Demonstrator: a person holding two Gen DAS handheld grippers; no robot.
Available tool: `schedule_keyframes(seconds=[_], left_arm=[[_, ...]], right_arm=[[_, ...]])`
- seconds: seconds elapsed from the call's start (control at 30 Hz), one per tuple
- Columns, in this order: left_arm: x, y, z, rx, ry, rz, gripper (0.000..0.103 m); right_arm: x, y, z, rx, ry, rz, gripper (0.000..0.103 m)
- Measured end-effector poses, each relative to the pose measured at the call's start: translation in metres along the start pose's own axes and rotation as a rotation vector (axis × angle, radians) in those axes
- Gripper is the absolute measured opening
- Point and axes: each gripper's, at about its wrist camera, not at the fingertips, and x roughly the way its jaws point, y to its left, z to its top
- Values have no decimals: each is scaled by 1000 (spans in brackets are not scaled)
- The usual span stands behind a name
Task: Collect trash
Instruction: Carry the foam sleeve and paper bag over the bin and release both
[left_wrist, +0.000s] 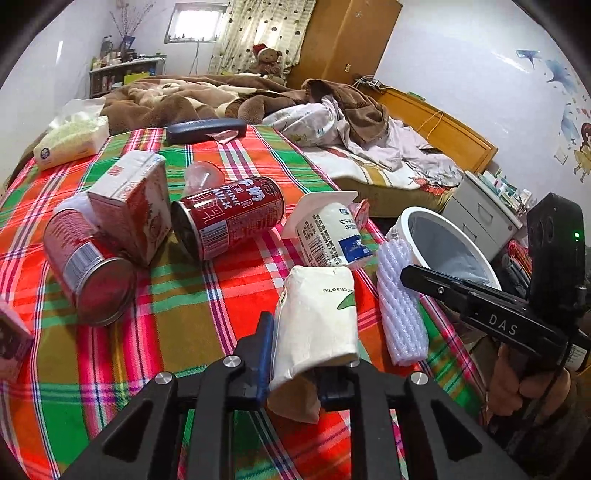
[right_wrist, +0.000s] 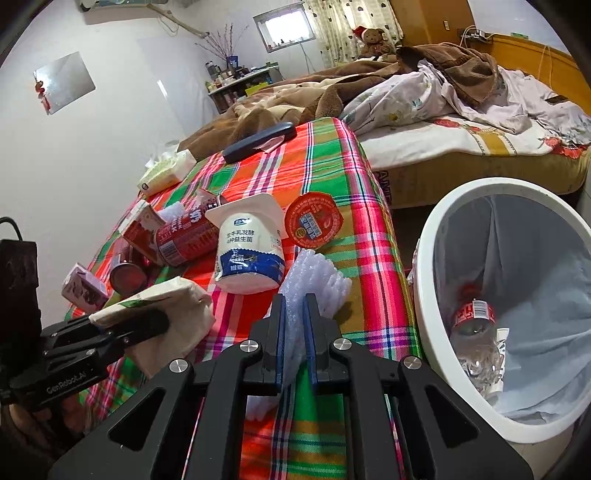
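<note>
My left gripper (left_wrist: 306, 332) is shut on a white paper pack (left_wrist: 317, 317), held just above the plaid cloth; it also shows in the right wrist view (right_wrist: 166, 314). My right gripper (right_wrist: 294, 306) is shut on a white foam sleeve (right_wrist: 317, 280), which also shows in the left wrist view (left_wrist: 400, 302). On the cloth lie a red milk can (left_wrist: 229, 218), a second red can (left_wrist: 88, 266), a red-white carton (left_wrist: 133, 203) and a yogurt cup (left_wrist: 332, 232). A white bin (right_wrist: 517, 306) stands to the right, with a bottle inside.
A red foil lid (right_wrist: 314, 219), a small pink carton (right_wrist: 83, 286), a tissue pack (left_wrist: 72, 140) and a dark case (left_wrist: 205, 129) lie on the plaid cloth (left_wrist: 207, 306). A bed with blankets lies behind. A grey drawer cabinet (left_wrist: 480, 210) stands beyond the bin.
</note>
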Motion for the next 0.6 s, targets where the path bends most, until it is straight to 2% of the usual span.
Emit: schedule_keyframes(seconds=[0.33, 0.6], left_arm=[[-31, -9, -3, -15, -72, 32, 20], [-44, -36, 5, 7, -111, 19, 20]], right_arm=[[-22, 5, 0, -13, -50, 60, 9], [-50, -5, 6, -6, -111, 54, 9]])
